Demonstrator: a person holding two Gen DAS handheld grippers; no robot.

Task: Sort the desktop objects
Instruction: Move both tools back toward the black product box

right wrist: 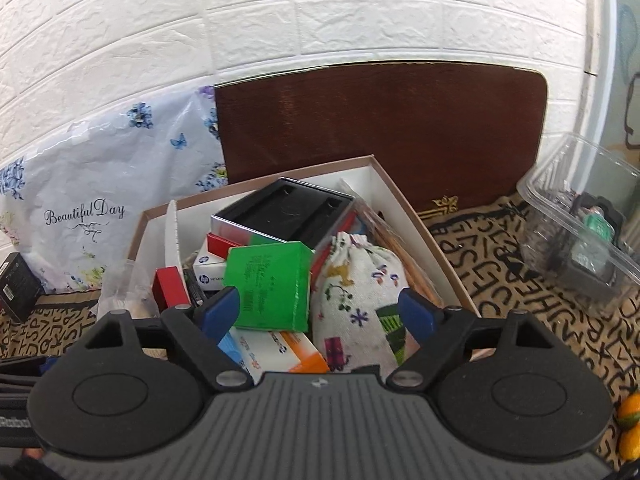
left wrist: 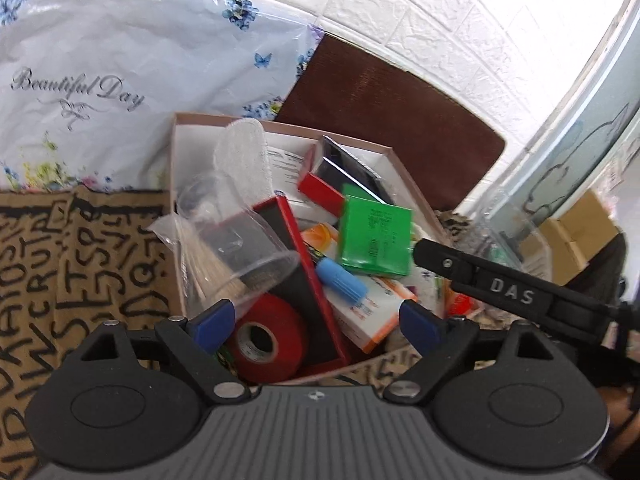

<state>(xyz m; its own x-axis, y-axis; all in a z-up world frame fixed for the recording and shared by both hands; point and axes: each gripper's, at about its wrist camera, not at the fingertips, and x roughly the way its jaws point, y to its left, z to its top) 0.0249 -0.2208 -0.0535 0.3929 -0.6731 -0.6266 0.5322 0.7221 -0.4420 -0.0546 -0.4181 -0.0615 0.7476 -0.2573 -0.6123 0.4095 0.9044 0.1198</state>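
Observation:
A white cardboard box (left wrist: 182, 184) with a brown rim stands on the letter-patterned cloth, full of small objects. It also shows in the right wrist view (right wrist: 404, 200). In it lie a green box (left wrist: 374, 240) (right wrist: 270, 286), a red tape roll (left wrist: 266, 338), a blue cylinder (left wrist: 340, 282), a red-and-black case (left wrist: 298, 264), an orange-white carton (left wrist: 368, 316) and a patterned cloth pouch (right wrist: 360, 300). My left gripper (left wrist: 316, 322) is open and empty above the tape roll. My right gripper (right wrist: 318, 312) is open and empty above the green box and pouch.
A flowered plastic bag (left wrist: 120, 80) and a dark brown board (right wrist: 380, 128) lean on the white brick wall. A clear plastic container (right wrist: 584, 220) stands at the right. Orange fruit (right wrist: 630, 420) lies at the far right. A small black box (right wrist: 18, 286) stands at the left.

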